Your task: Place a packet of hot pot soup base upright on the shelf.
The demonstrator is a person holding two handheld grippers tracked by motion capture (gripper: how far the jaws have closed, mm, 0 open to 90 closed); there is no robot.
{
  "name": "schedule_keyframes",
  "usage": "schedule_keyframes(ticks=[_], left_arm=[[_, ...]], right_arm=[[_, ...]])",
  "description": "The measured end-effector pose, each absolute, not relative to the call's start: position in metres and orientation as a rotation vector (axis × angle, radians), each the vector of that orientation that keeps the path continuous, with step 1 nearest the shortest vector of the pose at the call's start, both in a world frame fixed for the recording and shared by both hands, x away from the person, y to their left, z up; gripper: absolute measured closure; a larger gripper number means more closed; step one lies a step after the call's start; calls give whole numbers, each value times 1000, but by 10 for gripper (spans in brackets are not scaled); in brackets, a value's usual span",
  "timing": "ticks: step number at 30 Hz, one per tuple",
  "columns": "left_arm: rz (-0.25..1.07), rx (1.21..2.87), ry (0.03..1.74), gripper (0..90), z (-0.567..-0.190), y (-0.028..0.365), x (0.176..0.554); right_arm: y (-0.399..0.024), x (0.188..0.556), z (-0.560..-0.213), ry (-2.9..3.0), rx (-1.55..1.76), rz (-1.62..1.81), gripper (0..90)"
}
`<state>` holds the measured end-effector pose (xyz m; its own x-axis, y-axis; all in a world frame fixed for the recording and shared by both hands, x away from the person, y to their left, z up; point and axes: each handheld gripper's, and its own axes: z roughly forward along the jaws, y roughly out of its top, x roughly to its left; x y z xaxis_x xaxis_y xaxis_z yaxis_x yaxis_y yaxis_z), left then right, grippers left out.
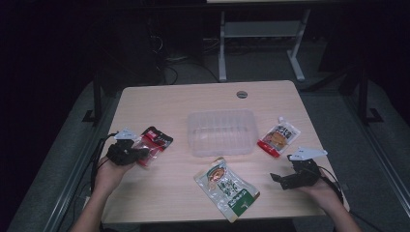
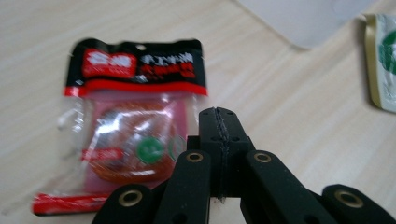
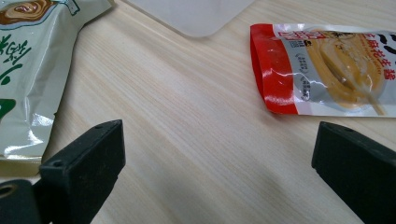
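A red and black snack packet (image 1: 155, 141) (image 2: 135, 135) lies flat on the left of the wooden table (image 1: 159, 106). My left gripper (image 1: 144, 153) (image 2: 218, 126) hovers over the packet's near right edge, jaws pressed together with nothing seen between them. A clear plastic tray (image 1: 222, 131) sits at the table's centre. In front of it lies a green and white pouch (image 1: 226, 188) (image 3: 28, 70). A red and white spouted pouch (image 1: 279, 137) (image 3: 327, 70) lies to the tray's right. My right gripper (image 1: 276, 181) (image 3: 219, 144) stands open low over bare table between the two pouches.
A round grommet (image 1: 242, 94) is set in the table's far edge. Behind the table stands a white desk frame (image 1: 261, 43) on a grey floor. The tray's corner (image 2: 303, 18) (image 3: 187, 14) appears in both gripper views. The green pouch's edge (image 2: 380, 56) lies right of the left gripper.
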<state>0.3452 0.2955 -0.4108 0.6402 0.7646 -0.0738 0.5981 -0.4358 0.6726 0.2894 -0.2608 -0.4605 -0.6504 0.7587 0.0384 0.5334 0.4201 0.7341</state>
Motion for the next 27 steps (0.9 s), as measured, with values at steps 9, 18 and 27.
schedule_keyframes(ticks=[9,18,27], left_arm=[[416,2167,1101,899,-407,296,372],[444,2152,1146,899,-418,303,399],[418,2176,1215,899,-440,308,419]], right_arm=[[-261,290,-460,2374,1109,1070,23],[-261,290,-459,2368,1119,1069,23],[-262,291,-459,2364,1118,1073,23]])
